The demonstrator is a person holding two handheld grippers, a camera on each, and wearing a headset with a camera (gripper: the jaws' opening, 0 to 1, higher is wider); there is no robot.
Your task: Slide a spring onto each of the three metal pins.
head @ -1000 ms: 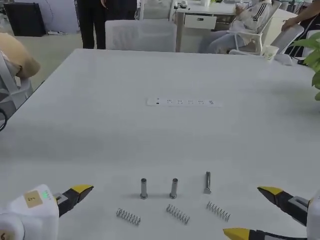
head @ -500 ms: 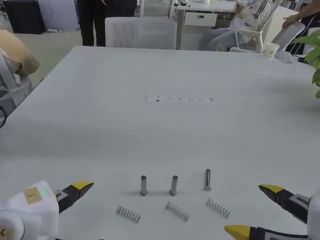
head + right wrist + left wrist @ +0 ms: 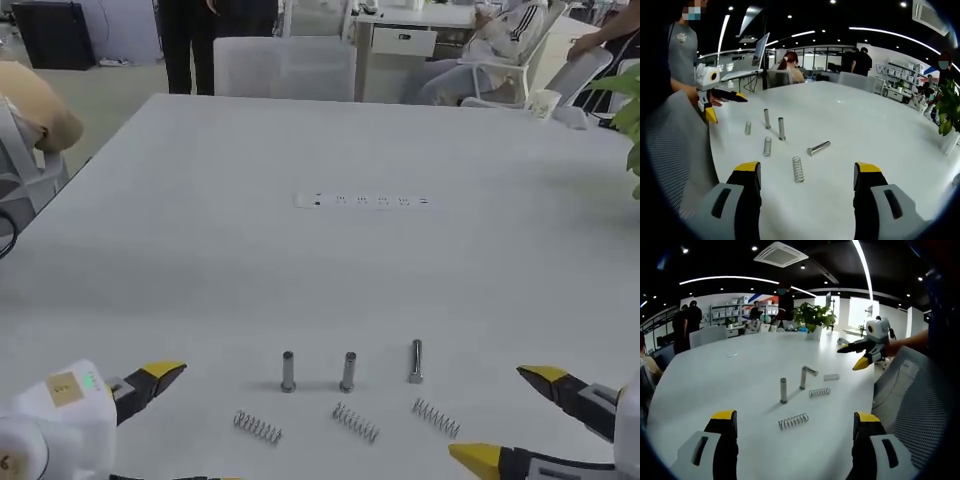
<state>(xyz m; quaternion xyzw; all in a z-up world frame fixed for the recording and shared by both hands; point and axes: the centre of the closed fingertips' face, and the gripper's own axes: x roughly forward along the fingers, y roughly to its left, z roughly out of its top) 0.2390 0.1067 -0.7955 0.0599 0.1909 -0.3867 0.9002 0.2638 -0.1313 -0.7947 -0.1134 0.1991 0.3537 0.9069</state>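
Desk (image 3: 200,250) is white and broad. In the head view a row of three pins sits near its 6 o'clock edge. Left pin (image 3: 288,371) and middle pin (image 3: 348,371) stand upright, apart from each other. Right pin (image 3: 416,361) lies flat on its side, plain in the right gripper view, with its length running toward 12 o'clock. Three springs lie loose on the desk, one at roughly 6 o'clock of each pin: left spring (image 3: 257,427), middle spring (image 3: 355,422), right spring (image 3: 436,418). Each lies aslant, near its pin but not touching it, and no spring is on a pin yet. Left gripper (image 3: 795,416) is at 9 o'clock of the row, jaws spread wide, holding nothing. In its own view the left spring lies just ahead, between the yellow tips. Right gripper (image 3: 807,167) is at 3 o'clock of the row, jaws likewise wide apart and empty, with the right spring ahead, nearer its left tip. Neither gripper touches a pin or a spring. Each gripper shows in the other's view, across the row. Power strip (image 3: 362,202) lies flat at 12 o'clock from the pins, well apart. Past the far edge stands a mesh chair (image 3: 285,68). A paper cup (image 3: 541,103) is near the far corner at about 1 o'clock, and green plant (image 3: 630,110) leaves show at the 3 o'clock side.
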